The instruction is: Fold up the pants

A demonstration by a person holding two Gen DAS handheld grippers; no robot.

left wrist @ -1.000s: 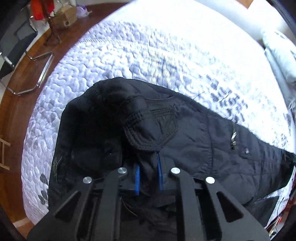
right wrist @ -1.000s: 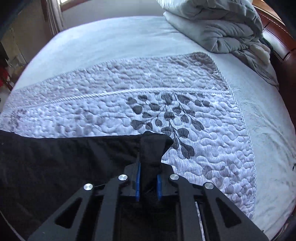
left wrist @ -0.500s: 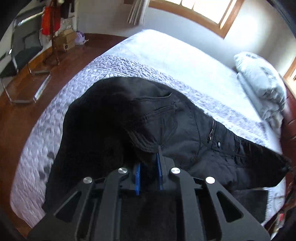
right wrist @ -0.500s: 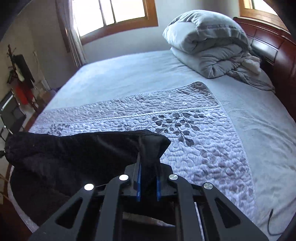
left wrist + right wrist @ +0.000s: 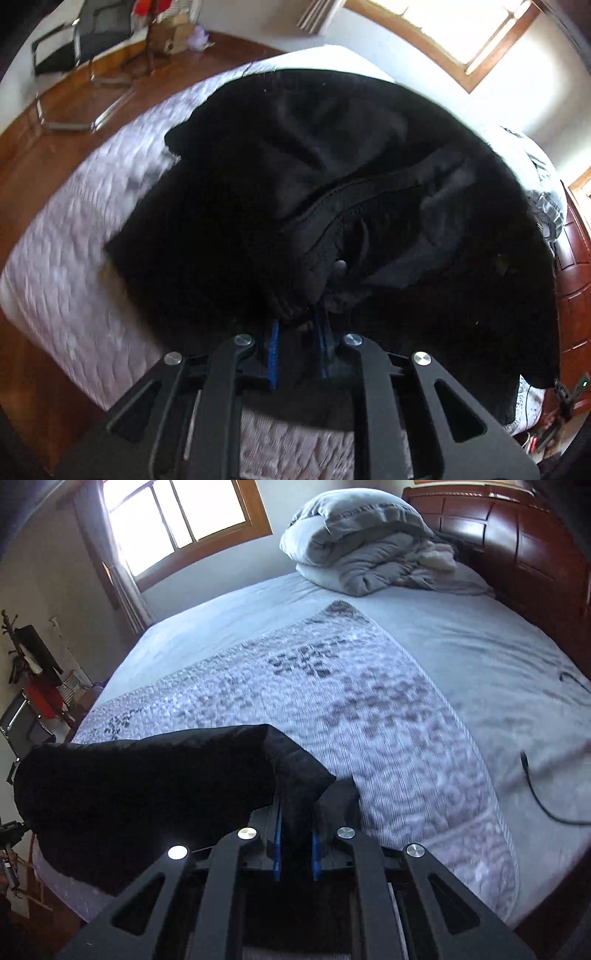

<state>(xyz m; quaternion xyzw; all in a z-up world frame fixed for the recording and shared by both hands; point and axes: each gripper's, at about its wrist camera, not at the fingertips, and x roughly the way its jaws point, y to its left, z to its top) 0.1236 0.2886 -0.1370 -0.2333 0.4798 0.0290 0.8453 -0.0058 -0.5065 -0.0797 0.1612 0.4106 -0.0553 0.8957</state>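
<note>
The left gripper (image 5: 299, 332) had its fingers clamped on the waist end of the black pants (image 5: 332, 192), bunched ahead of them above the quilt (image 5: 62, 280); the right gripper (image 5: 295, 834) pinched a leg end (image 5: 295, 771), cloth trailing left of its fingers.

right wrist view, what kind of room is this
Most likely a home bedroom: a wide bed with a dark wooden headboard, a pile of bedding at its head, and a wood-framed window.

I read no text, label, brand or number in either wrist view; dark cloth ahead of jaws shows only stitching, nothing printed.
</note>
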